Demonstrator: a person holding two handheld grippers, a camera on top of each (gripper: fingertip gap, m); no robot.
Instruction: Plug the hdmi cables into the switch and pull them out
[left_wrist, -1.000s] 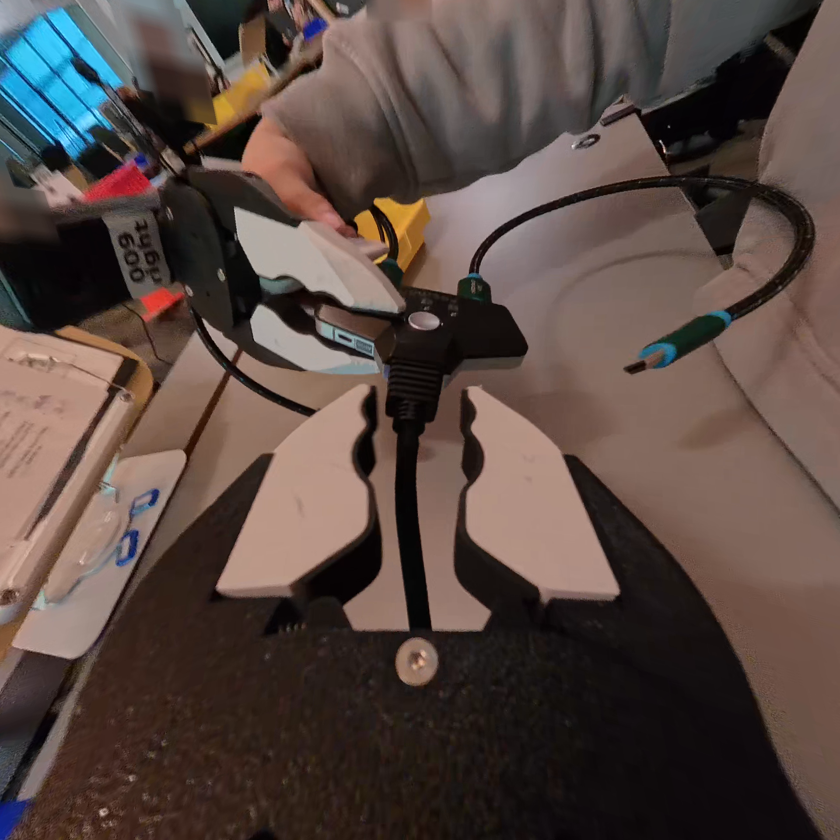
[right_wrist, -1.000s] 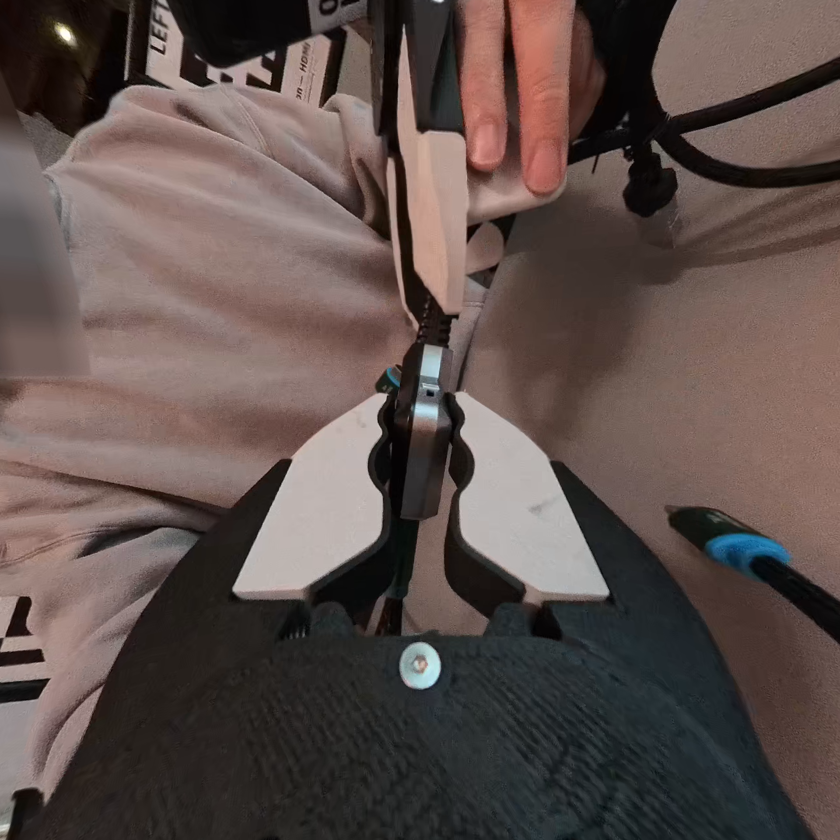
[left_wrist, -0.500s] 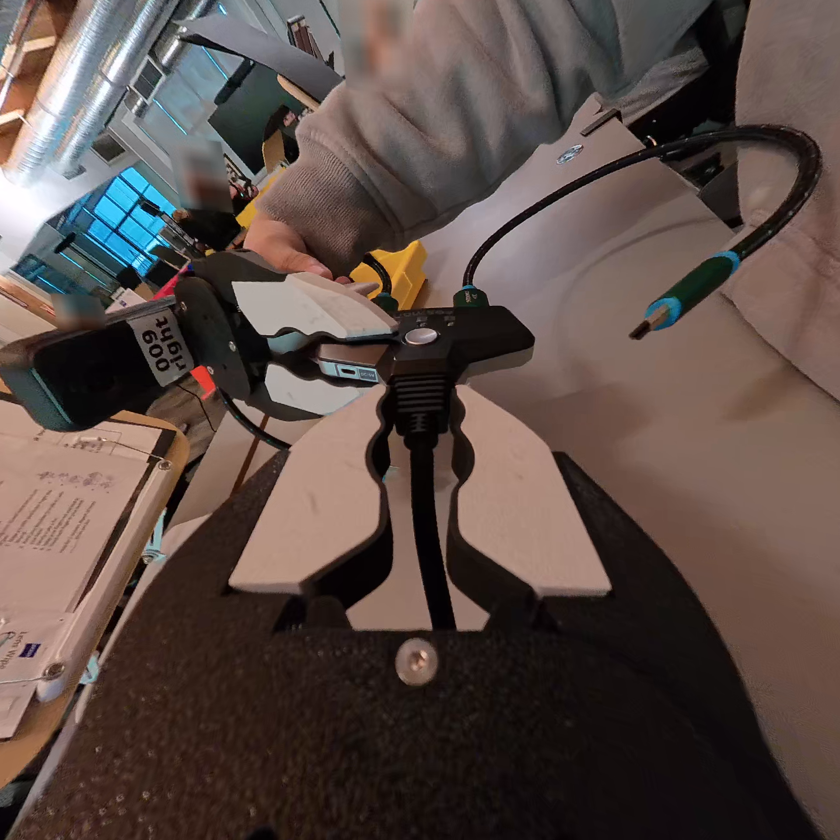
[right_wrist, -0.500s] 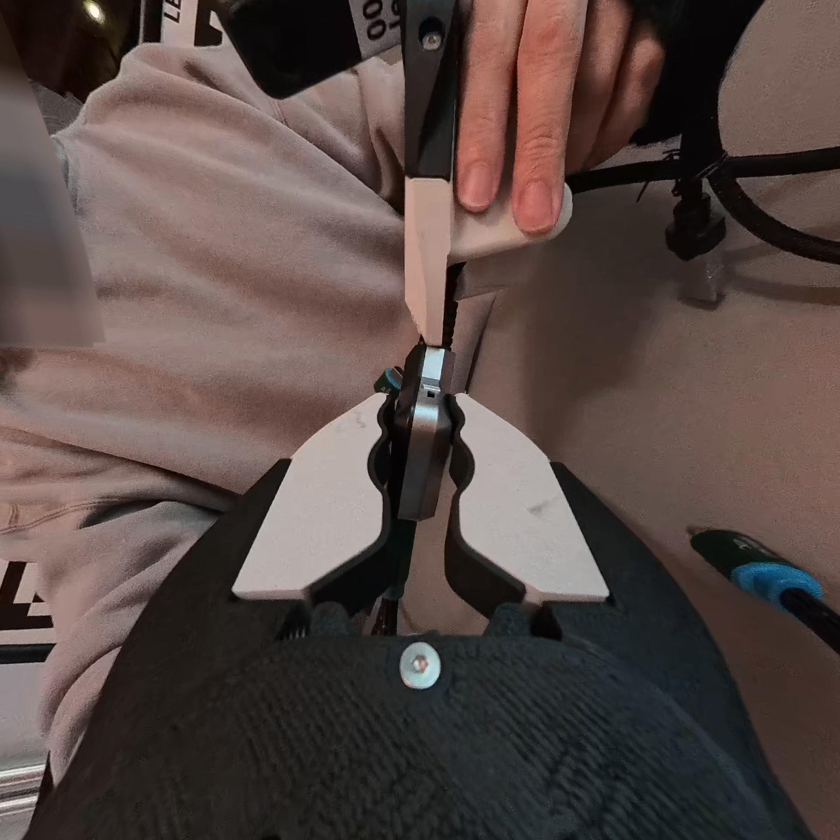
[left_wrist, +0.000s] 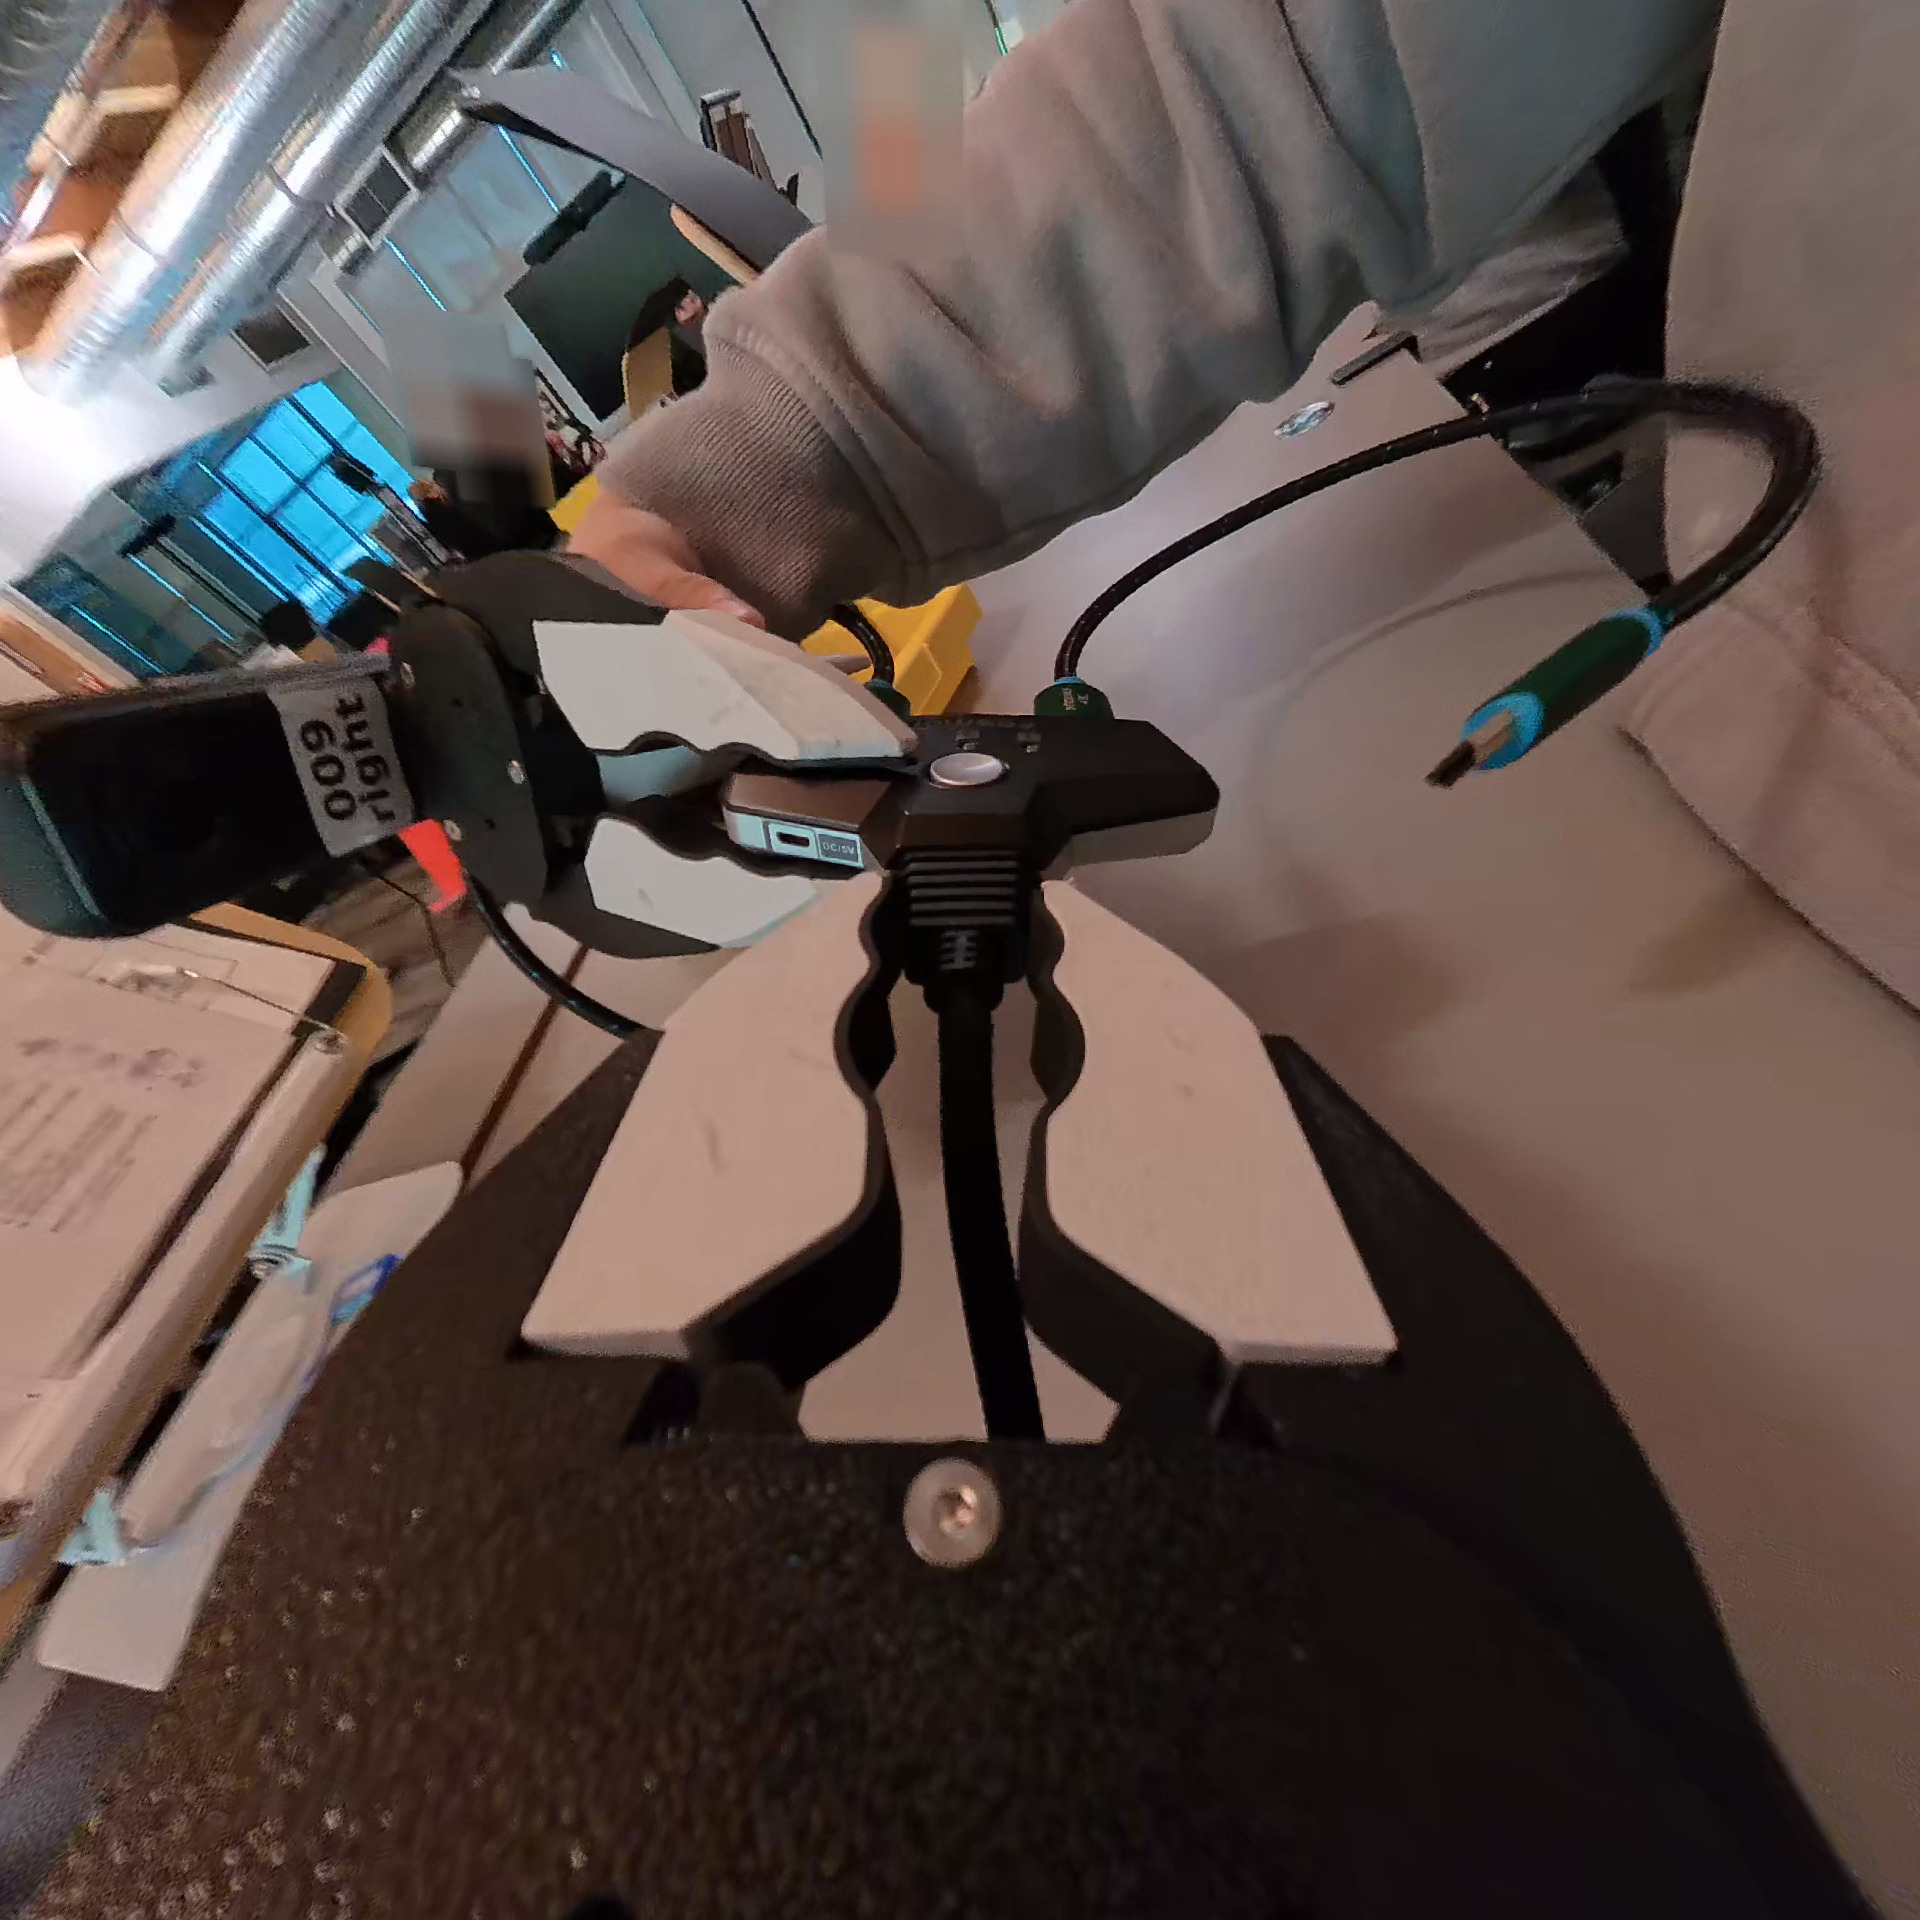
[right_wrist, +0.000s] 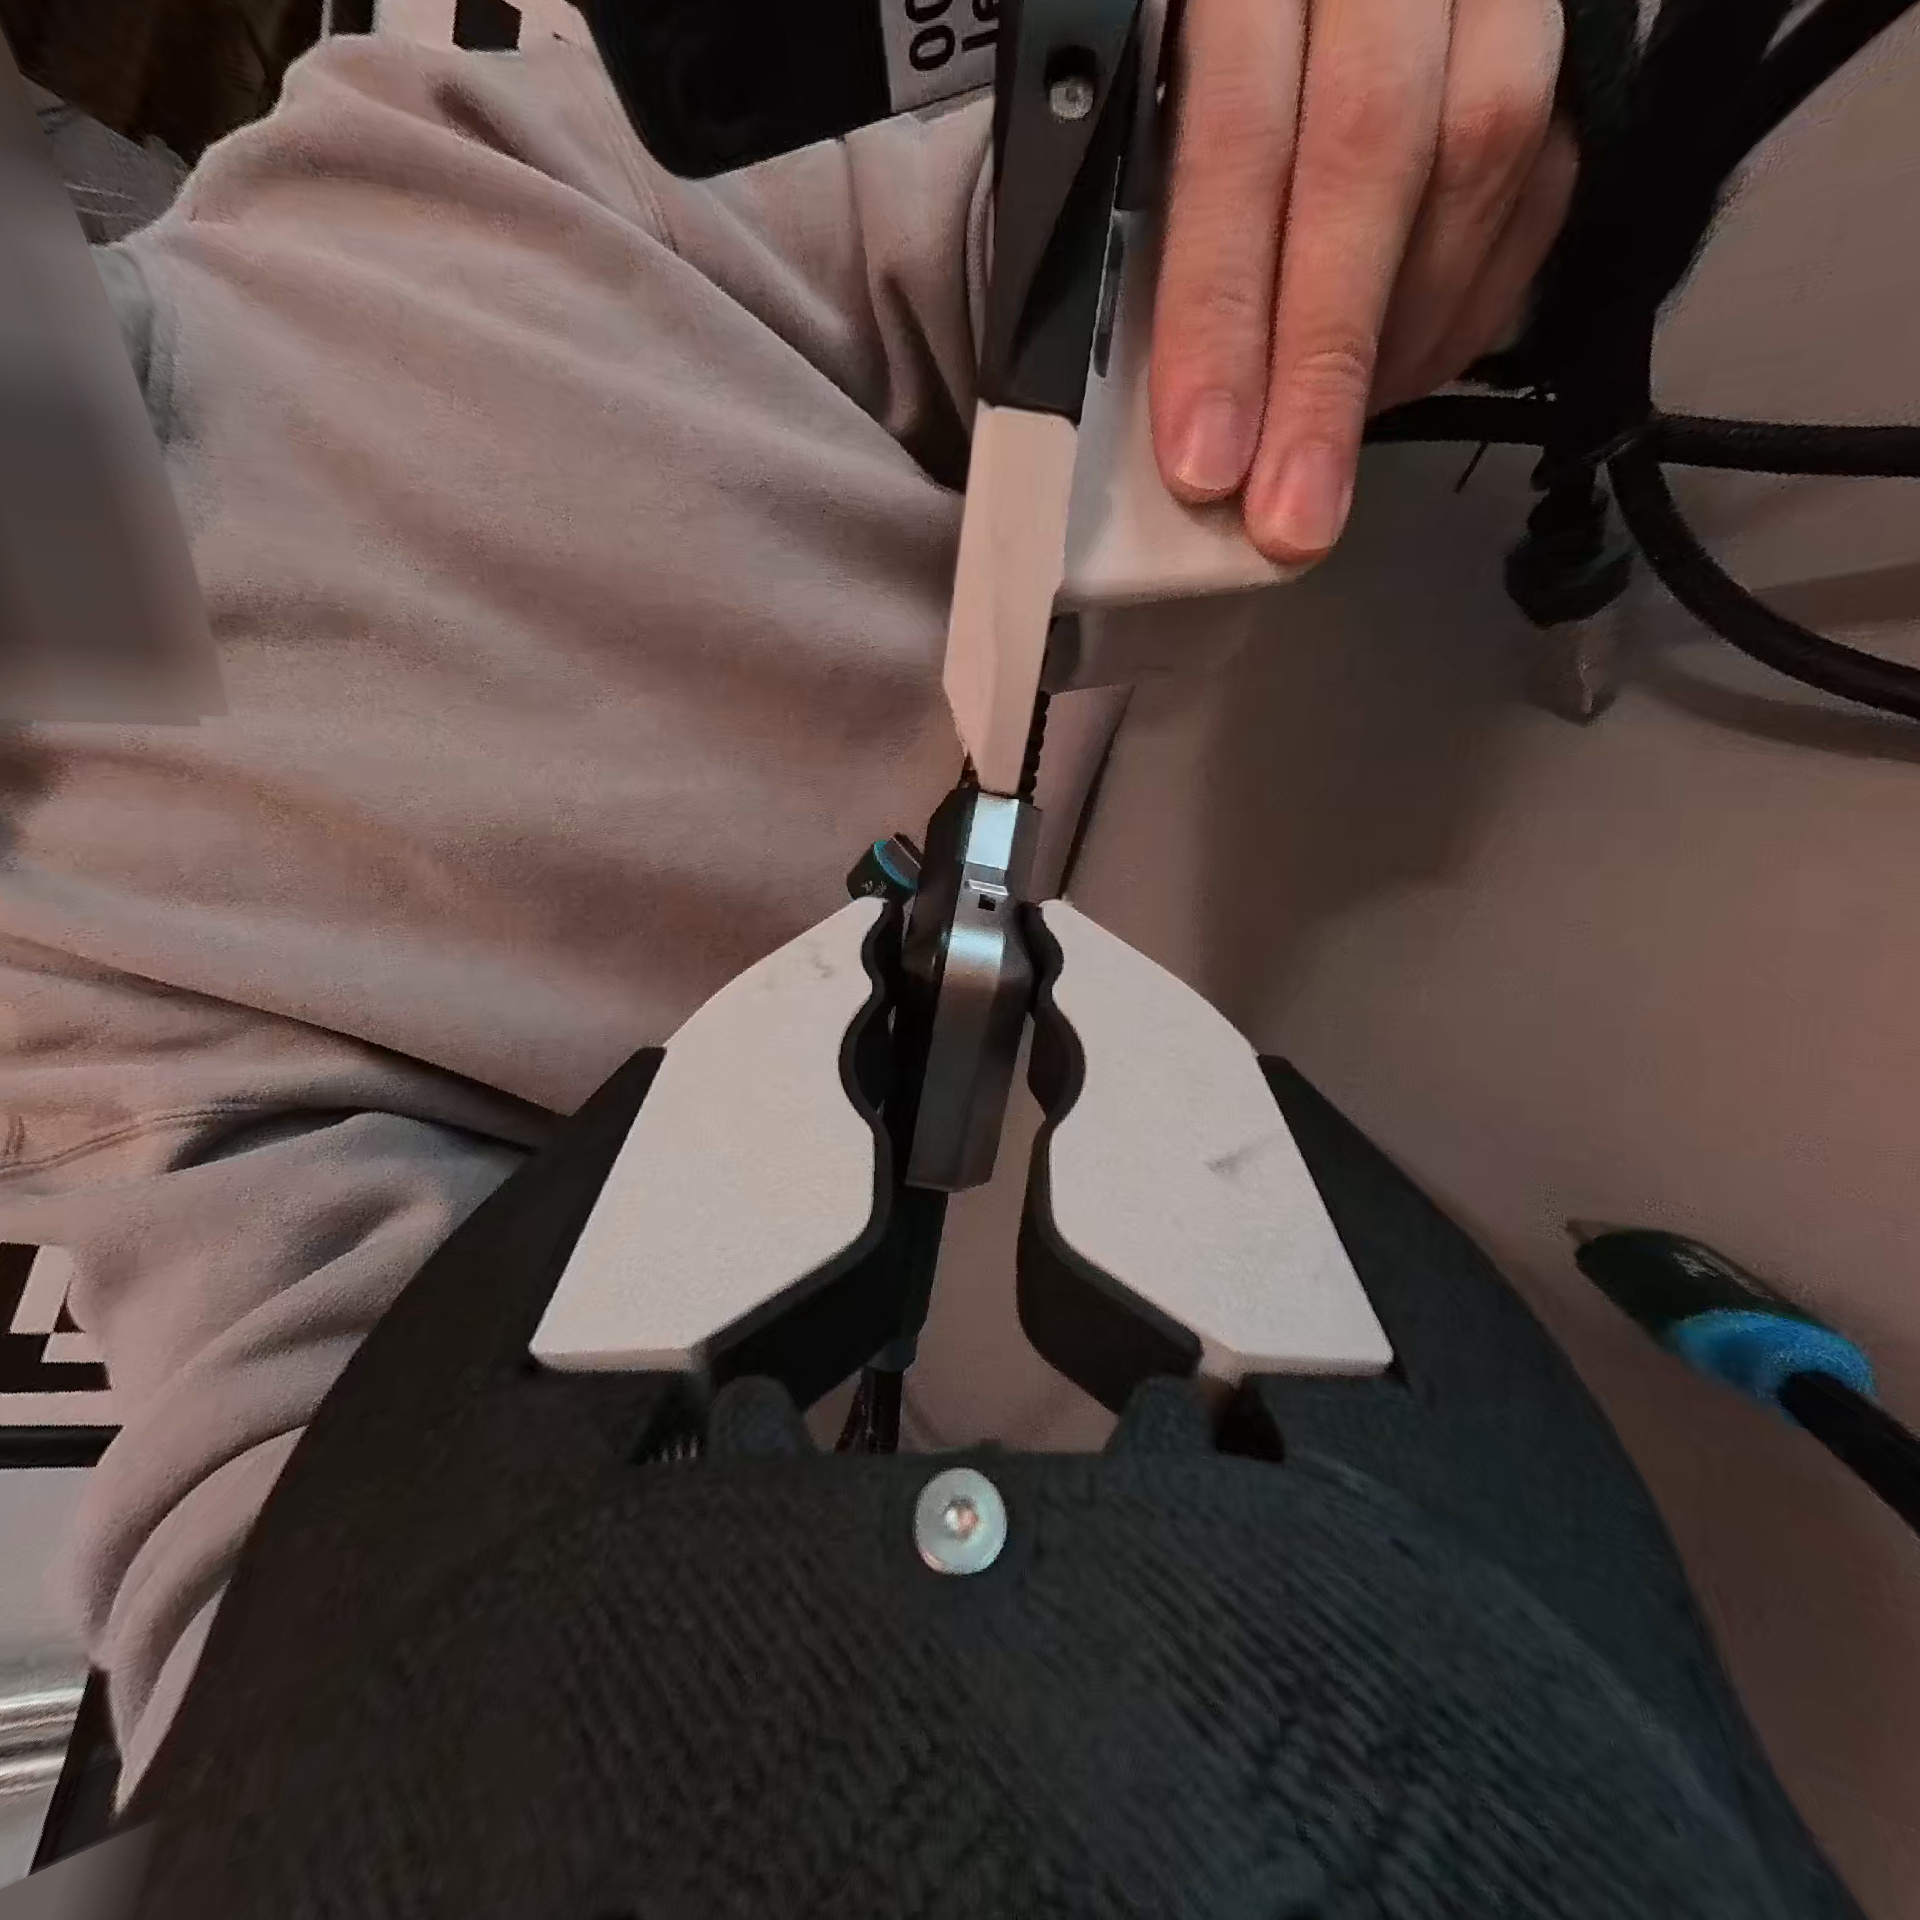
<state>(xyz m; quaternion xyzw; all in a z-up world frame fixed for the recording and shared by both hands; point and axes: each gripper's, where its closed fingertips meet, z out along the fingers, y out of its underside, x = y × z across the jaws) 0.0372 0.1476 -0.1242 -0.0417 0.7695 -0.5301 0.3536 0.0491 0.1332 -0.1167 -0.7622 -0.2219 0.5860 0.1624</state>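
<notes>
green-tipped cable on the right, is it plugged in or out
Out. The green plug hangs free beside the switch, bare metal tip showing and touching no port. Another green plug sits at the switch's far edge.

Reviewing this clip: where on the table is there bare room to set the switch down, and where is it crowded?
Bare table lies beyond the switch, bordered by the green-blue loose plug and the grey sleeve. Crowded: the left side, with the right gripper, yellow block and papers; also the black cable bundle in the right wrist view.
</notes>
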